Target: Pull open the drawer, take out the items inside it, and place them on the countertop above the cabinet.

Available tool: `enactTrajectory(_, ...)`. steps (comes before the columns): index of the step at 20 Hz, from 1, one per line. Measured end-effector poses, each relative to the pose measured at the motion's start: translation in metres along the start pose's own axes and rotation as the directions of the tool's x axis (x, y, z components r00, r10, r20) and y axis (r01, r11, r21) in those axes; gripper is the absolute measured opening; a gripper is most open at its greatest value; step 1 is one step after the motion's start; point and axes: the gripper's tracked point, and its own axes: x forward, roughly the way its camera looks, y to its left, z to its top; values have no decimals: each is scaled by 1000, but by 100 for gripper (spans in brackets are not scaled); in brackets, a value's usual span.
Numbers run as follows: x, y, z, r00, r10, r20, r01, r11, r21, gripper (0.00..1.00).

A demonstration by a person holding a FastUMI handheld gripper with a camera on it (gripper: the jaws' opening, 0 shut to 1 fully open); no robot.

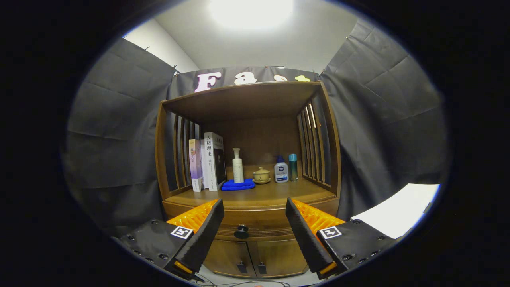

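Observation:
A wooden cabinet stands ahead with a shut drawer (pixel 255 228) under its countertop (pixel 255 197). The drawer's dark round knob (pixel 241 231) sits between my two fingers and a little beyond them. My gripper (pixel 255 213) is open, nothing held, with its fingers spread to either side of the knob. The drawer's contents are hidden.
On the countertop stand books (pixel 207 161), a white pump bottle (pixel 238 165) on a blue cloth (pixel 238 184), a lidded cup on a saucer (pixel 261 175), a small white bottle (pixel 281 170) and a teal bottle (pixel 293 167). Two cabinet doors (pixel 251 257) lie below the drawer. A white surface (pixel 398 209) sits to the right.

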Motion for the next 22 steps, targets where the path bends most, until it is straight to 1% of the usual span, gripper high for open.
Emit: enactTrajectory(22,-6,6,5,1000,11,26,-11,1000,-7,99)
